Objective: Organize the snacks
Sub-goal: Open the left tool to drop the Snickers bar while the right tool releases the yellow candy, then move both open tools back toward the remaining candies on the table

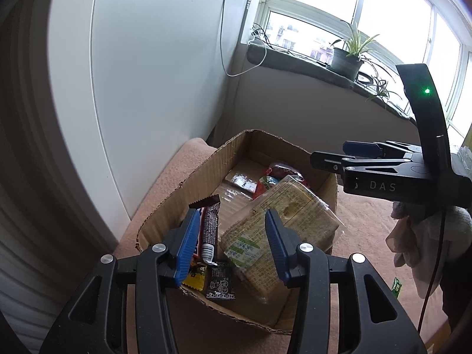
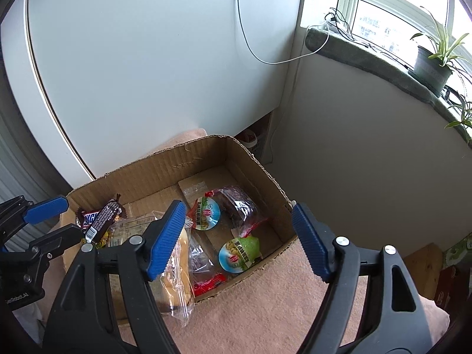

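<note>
Corrugated cardboard box (image 2: 206,159) being filled with crinkly plastic-wrapped snacks. Left gripper (image 1: 231,244) being held spread beside chocolate bar (image 1: 210,227). Right gripper (image 2: 239,242) being held spread, empty.

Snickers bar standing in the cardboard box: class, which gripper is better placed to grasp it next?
Probably left. The left gripper is open with the Snickers bar between its fingers; the right gripper hangs open over the box's other end.

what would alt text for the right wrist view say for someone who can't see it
An open cardboard box on a pinkish blanket holds wrapped snacks: a chocolate bar, a clear bread pack, two green-labelled packets and dark red bags. The right gripper hovers open above it, the left gripper open at the left edge.
</note>
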Motion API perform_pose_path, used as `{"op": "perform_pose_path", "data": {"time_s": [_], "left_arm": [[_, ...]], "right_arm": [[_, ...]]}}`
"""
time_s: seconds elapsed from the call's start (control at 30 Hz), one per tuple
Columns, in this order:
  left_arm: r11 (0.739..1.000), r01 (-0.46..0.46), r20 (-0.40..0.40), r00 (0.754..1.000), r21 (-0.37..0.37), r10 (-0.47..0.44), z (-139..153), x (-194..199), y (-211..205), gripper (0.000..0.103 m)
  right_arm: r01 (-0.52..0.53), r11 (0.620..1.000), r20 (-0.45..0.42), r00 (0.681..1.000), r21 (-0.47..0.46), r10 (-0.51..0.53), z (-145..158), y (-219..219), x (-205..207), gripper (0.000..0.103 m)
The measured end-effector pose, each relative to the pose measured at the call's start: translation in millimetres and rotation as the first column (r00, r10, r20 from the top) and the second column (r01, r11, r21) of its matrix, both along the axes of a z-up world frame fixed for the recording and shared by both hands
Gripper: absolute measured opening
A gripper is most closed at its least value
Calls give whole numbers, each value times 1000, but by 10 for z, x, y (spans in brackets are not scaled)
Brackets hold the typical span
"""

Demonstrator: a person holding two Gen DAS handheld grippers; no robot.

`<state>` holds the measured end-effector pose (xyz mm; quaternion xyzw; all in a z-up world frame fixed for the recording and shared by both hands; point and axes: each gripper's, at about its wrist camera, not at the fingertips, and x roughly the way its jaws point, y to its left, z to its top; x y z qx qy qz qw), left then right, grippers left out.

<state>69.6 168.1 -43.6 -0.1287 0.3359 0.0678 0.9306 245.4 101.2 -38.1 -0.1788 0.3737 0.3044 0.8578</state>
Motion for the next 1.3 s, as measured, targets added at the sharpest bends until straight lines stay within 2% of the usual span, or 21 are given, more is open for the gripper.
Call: {"op": "perform_pose_path", "data": {"time_s": [0.23,0.47,0.53,0.57,0.83,1.03,1.3], "left_arm": [[1000,9,35,999,13,-10,118,-136,-152,45],[998,56,53,997,3,-56,159,-213,-432,45],[997,76,58,996,-8,-75,151,-238,-530,54],[996,86,62,994,-10,-86,148,-254,-579,55],[983,177,71,982,-38,-174,102,-321,-971,55],[958,282,70,958,-59,-277,51,-303,-1322,55],[900,432,20,902,-63,-431,-166,-191,-1943,55]], "right_arm": [[22,999,28,999,28,-23,150,-353,-174,80],[67,995,58,996,73,-72,312,-905,-421,80],[80,993,64,994,87,-86,352,-1070,-504,80],[85,992,67,994,92,-92,365,-1159,-548,80],[178,975,73,979,136,-189,393,-1964,-835,80],[271,949,50,958,161,-282,308,-2588,-996,80],[336,934,21,940,118,-341,-37,-3114,-1097,80]]}}
